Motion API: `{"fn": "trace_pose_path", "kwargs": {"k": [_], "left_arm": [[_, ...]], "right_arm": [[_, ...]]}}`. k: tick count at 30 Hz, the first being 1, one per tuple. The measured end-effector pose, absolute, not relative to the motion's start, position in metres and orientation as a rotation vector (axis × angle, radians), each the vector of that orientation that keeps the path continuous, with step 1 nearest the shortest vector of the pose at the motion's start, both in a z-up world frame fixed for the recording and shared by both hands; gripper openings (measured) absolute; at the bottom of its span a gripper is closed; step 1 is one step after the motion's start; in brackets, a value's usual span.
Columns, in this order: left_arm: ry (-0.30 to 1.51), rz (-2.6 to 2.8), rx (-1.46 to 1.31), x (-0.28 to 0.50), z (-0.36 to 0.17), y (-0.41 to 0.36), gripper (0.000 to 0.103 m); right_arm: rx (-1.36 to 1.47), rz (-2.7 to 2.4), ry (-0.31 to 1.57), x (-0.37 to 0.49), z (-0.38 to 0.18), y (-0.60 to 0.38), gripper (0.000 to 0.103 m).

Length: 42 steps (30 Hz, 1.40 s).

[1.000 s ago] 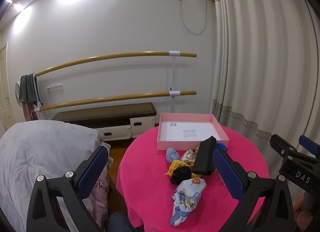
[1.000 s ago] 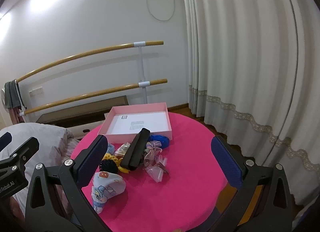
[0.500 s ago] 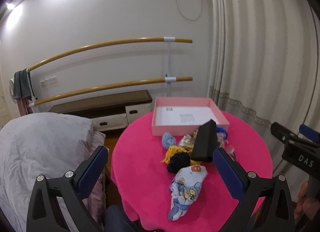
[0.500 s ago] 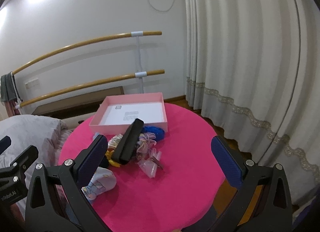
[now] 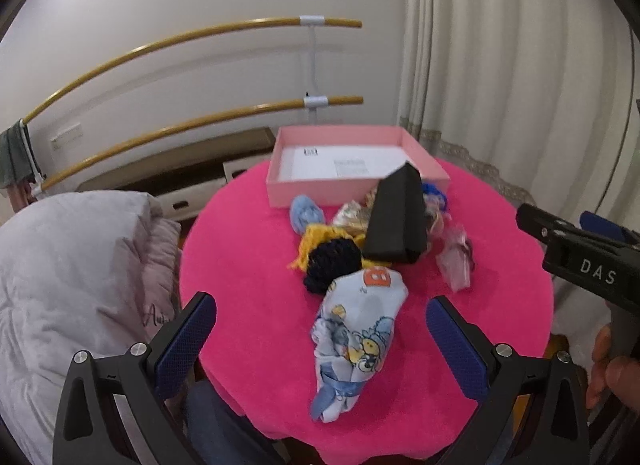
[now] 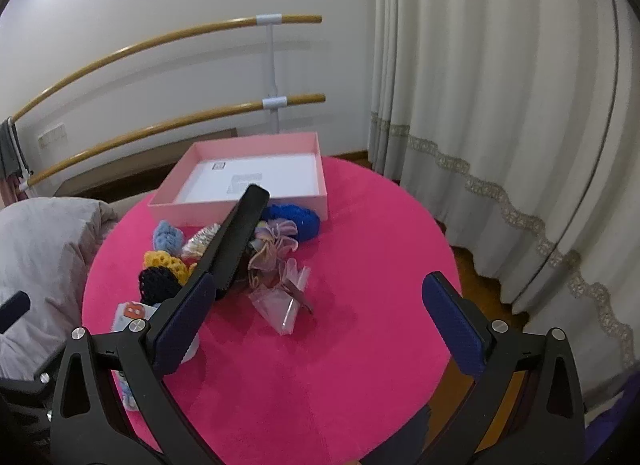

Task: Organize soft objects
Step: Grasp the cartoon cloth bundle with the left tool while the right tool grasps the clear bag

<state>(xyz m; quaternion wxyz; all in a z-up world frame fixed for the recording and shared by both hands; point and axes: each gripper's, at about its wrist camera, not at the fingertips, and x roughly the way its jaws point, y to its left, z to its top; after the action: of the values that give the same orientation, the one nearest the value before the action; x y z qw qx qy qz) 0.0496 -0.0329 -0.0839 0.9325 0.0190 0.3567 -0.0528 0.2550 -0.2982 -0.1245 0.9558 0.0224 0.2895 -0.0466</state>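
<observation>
- Pink plush cloth covers the round table [image 5: 248, 265], and over the last second both views have closed in and tipped down on it: the wall bars sit higher and smaller, the heap of soft things larger. I read that as the approach step, with nothing sorted yet.
- The left gripper [image 5: 320, 339] stands wide with nothing between its blue ribbed pads, hovering above the near edge, lined up on the cartoon-print cloth bundle [image 5: 358, 329].
- The right gripper [image 6: 318, 317] is likewise spread wide and empty, over the near right part of the table, with the clear plastic pouch [image 6: 286, 305] just ahead of it.
- The pink cardboard box [image 5: 354, 163] lies open at the far edge, its white floor bare save a printed label; it is the likely home for the heap.
- The heap sits mid-table, touching the box's near wall: a pale blue knit piece [image 5: 306, 215], a yellow crocheted net [image 5: 316, 241], a dark navy crocheted ball [image 5: 332, 265], a bright blue knit piece [image 6: 296, 221] and a gauzy pink ruffled scrunchie [image 6: 274, 241].
- A stiff black wedge-shaped case [image 5: 396, 221] leans across the heap, hard-edged among limp things.
- The bundle looks knotted, soft and easy to pinch; the pouch is slick and crinkled.
</observation>
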Motion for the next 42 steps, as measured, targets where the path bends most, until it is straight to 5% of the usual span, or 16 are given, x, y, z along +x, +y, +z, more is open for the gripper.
{"fn": "trace_pose_path", "kwargs": {"k": [23,32,36,42], "left_arm": [[0.87,-0.104,0.025,0.125,-0.162,-0.052,0.102],[0.935,-0.137,-0.022,0.146,-0.182,-0.047,0.081],[0.959,-0.188,-0.046,0.15,-0.185,-0.047,0.058],[0.963,-0.216,-0.039,0.152,-0.186,-0.048,0.051]], "right_arm": [[0.004,-0.047,0.812,0.325,-0.202,-0.295,0.103],[0.008,0.003,0.831,0.347,-0.217,-0.292,0.098],[0.013,0.04,0.837,0.351,-0.222,-0.288,0.084],[0.03,0.075,0.852,0.356,-0.23,-0.285,0.061]]}}
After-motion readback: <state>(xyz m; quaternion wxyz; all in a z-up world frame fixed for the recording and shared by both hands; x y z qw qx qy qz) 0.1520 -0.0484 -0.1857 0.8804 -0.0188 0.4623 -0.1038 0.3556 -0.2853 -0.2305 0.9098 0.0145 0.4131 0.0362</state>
